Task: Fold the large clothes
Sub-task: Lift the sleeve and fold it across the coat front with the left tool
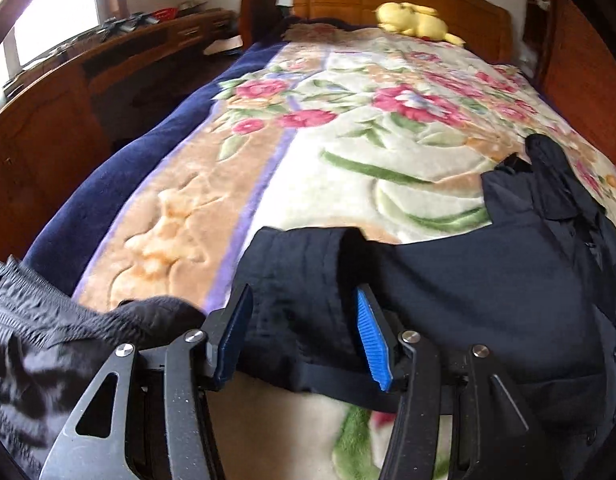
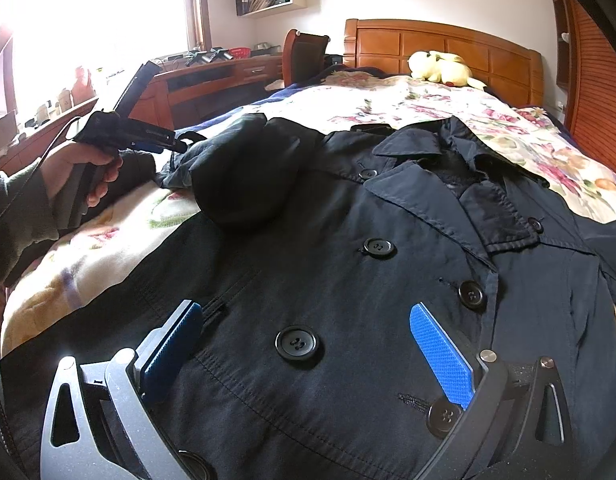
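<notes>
A dark navy double-breasted coat (image 2: 348, 264) lies front up on the floral blanket (image 2: 508, 120), collar toward the headboard. Its left sleeve (image 1: 300, 280) lies folded in over the body. My left gripper (image 1: 304, 296) is open, its blue pads on either side of the sleeve cuff, just above the cloth. It also shows in the right wrist view (image 2: 172, 145), held by a hand at the coat's left shoulder. My right gripper (image 2: 308, 312) is open and empty, hovering over the buttoned front of the coat.
A yellow plush toy (image 2: 444, 68) lies by the wooden headboard (image 2: 444, 46). A wooden desk (image 2: 212, 80) and chair (image 2: 304, 56) stand left of the bed. A wooden wardrobe (image 2: 592, 80) stands on the right. Another black garment (image 1: 48, 332) lies at the lower left.
</notes>
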The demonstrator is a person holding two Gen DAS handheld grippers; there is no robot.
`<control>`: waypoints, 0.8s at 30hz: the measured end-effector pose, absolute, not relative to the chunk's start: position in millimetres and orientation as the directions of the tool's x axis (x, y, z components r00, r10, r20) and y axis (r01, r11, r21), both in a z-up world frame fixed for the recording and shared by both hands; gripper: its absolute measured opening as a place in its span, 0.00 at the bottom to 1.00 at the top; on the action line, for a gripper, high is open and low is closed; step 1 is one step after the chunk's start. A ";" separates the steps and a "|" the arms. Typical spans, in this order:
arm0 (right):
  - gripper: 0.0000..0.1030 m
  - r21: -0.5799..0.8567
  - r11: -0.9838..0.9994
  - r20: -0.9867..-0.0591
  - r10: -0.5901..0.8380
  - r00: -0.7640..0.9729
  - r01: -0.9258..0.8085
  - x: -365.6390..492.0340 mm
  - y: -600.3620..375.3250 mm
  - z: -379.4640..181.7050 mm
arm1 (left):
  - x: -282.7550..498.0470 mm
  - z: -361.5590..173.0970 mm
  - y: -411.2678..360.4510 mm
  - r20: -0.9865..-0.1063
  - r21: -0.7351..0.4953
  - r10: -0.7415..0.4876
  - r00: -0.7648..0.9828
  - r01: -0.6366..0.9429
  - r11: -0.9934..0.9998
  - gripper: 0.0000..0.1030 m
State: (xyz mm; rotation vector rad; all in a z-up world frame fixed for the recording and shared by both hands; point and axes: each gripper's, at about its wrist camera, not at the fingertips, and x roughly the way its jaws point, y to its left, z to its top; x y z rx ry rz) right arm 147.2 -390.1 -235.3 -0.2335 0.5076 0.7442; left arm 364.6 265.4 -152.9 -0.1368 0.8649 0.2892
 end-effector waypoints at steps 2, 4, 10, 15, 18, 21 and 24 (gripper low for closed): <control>1.00 -0.026 0.717 -0.519 0.585 0.623 -0.696 147.3 -390.1 -235.2 | 370.7 -153.8 258.0 -0.786 0.056 0.214 0.580 -0.277 0.959 0.15; 1.00 -0.024 0.717 -0.519 0.586 0.622 -0.696 147.0 -390.1 -235.4 | 370.4 -146.2 246.7 -0.782 0.093 0.228 0.580 -0.254 0.963 0.08; 1.00 0.004 0.722 -0.499 0.601 0.624 -0.692 145.7 -398.5 -229.8 | 361.3 -85.2 195.5 -0.713 0.146 0.231 0.662 -0.182 0.972 0.06; 1.00 -0.002 0.731 -0.490 0.594 0.638 -0.682 140.9 -415.1 -218.7 | 358.1 -35.8 139.0 -0.667 0.157 0.179 0.723 -0.098 0.983 0.06; 1.00 -0.007 0.738 -0.479 0.590 0.650 -0.675 138.1 -429.8 -211.2 | 360.0 -12.4 99.8 -0.647 0.160 0.137 0.750 -0.042 0.986 0.06; 1.00 -0.029 0.753 -0.468 0.572 0.674 -0.658 135.2 -444.3 -207.1 | 358.5 2.2 66.0 -0.627 0.157 0.095 0.773 0.006 0.988 0.06; 1.00 -0.044 0.773 -0.467 0.544 0.697 -0.632 136.7 -457.6 -206.9 | 354.0 7.9 38.6 -0.621 0.165 0.079 0.780 0.032 0.986 0.06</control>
